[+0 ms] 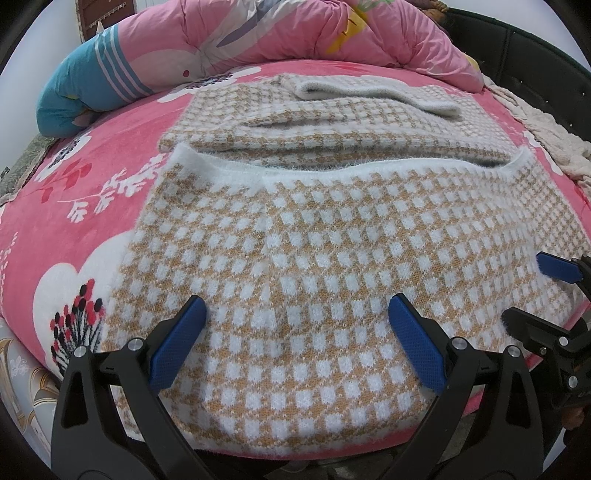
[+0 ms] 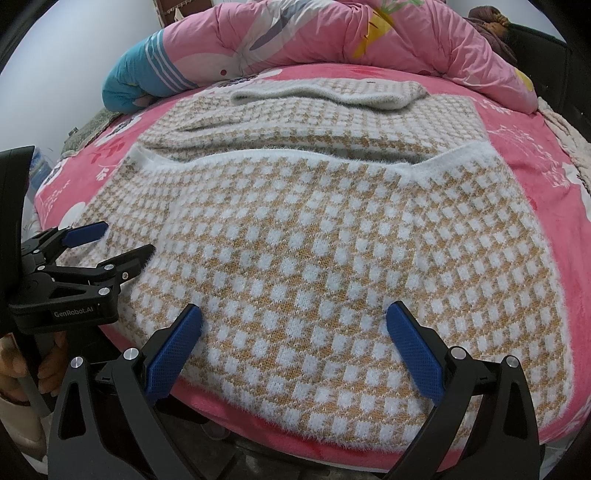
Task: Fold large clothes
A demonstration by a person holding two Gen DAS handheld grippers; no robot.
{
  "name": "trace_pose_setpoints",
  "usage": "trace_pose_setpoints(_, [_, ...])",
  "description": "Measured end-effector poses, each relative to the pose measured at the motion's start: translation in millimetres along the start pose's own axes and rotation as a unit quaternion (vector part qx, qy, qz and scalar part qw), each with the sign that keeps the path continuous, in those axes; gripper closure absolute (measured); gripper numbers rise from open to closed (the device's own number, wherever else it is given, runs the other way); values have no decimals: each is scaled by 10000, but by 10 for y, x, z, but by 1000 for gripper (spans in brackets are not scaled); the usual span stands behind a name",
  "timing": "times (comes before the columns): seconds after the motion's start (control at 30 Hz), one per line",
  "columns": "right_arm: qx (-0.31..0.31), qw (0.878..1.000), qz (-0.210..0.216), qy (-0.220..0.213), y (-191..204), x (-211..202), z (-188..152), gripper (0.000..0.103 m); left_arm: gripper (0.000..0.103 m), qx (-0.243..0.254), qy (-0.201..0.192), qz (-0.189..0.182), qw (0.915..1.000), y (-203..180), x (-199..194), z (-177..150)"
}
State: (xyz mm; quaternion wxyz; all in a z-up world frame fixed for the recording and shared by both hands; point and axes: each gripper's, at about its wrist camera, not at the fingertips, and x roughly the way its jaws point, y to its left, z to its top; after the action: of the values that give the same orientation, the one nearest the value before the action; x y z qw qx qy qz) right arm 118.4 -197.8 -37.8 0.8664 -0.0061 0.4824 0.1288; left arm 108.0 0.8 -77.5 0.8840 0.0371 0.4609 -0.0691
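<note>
Now both grippers low over near edge of sweater (image 1: 314, 266), checked tan and white, spread flat on pink blanket (image 1: 92, 206) covering bed. Left gripper (image 1: 297, 317) jaws spread wide, blue pads (image 1: 177, 343) resting on knit, gripping nothing. Right gripper (image 2: 293, 321) just beside it, jaws likewise released, nothing between. Far part of sweater folded over, white fuzzy hem band across middle. Pink quilt (image 1: 295, 33) bunched behind, well apart.
</note>
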Motion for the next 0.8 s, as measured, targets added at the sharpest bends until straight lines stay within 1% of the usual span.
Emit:
trace_pose_setpoints(0.23, [5, 10000, 10, 54, 11, -39, 44, 6, 7, -35, -35, -36, 10000, 17, -17, -7])
trace_pose_setpoints(0.33, [-62, 9999, 64, -143, 38, -109, 128, 6, 7, -47, -73, -55, 9999, 21, -30, -21])
trace_pose_setpoints(0.43, [-174, 9994, 22, -298, 80, -134, 211, 6, 7, -75, -167, -93, 9998, 12, -76, -50])
trace_pose_setpoints(0.53, [-184, 9993, 62, -304, 95, -70, 275, 6, 7, -101, -414, -125, 9990, 87, -164, -60])
trace_pose_setpoints(0.6, [-207, 9993, 77, -305, 95, -42, 298, 6, 7, -186, -687, -104, 9974, 198, -258, -63])
trace_pose_setpoints(0.63, [-223, 9993, 81, -301, 101, -3, 308, 8, 7, -283, -850, -91, 9959, 298, -320, -60])
trace_pose_setpoints(0.7, [-224, 9994, 95, -244, 85, 30, 289, 12, 7, -413, -1017, -104, 9939, 441, -387, -56])
trace_pose_setpoints(0.73, [-197, 9995, 125, -203, 75, 62, 271, 13, 8, -486, -1100, -116, 9927, 538, -418, -50])
trace_pose_setpoints(0.8, [-156, 9995, 199, -210, 58, 96, 262, 13, 8, -568, -1148, -113, 9917, 689, -427, -38])
